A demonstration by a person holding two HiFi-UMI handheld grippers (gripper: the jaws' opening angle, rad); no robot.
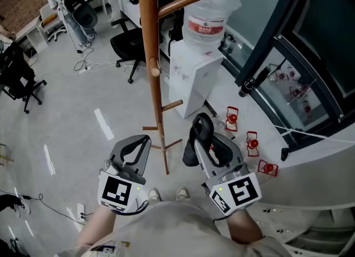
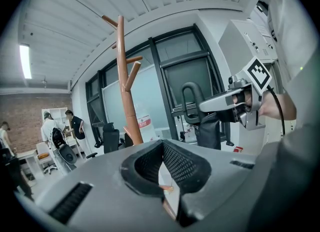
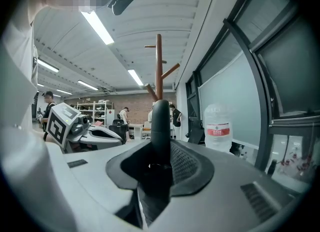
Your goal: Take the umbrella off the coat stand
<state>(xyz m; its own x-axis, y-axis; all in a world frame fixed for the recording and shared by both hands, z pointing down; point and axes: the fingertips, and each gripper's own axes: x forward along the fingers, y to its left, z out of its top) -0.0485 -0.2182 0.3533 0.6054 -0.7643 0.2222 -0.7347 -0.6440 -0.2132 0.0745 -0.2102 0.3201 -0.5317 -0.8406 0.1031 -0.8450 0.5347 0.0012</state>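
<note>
Where the right gripper pinches it, we see the umbrella held by its smooth black handle, a rounded hook that arches up past the ribbed, rubbery black pads. Below the grey plastic jaws its folded canopy hangs as a soft, creased bundle of black cloth. Its long axis stands roughly upright, hook end up and canopy end down toward the glossy pale floor. It hangs clear of the coat stand, a round pole of warm brown wood with stubby angled pegs, which rises just beyond both grippers. We find the left gripper with its tips pressed together and nothing in the teardrop gap behind them. Beyond the stand, a clear plastic water bottle with a red label sits on a white box.
</note>
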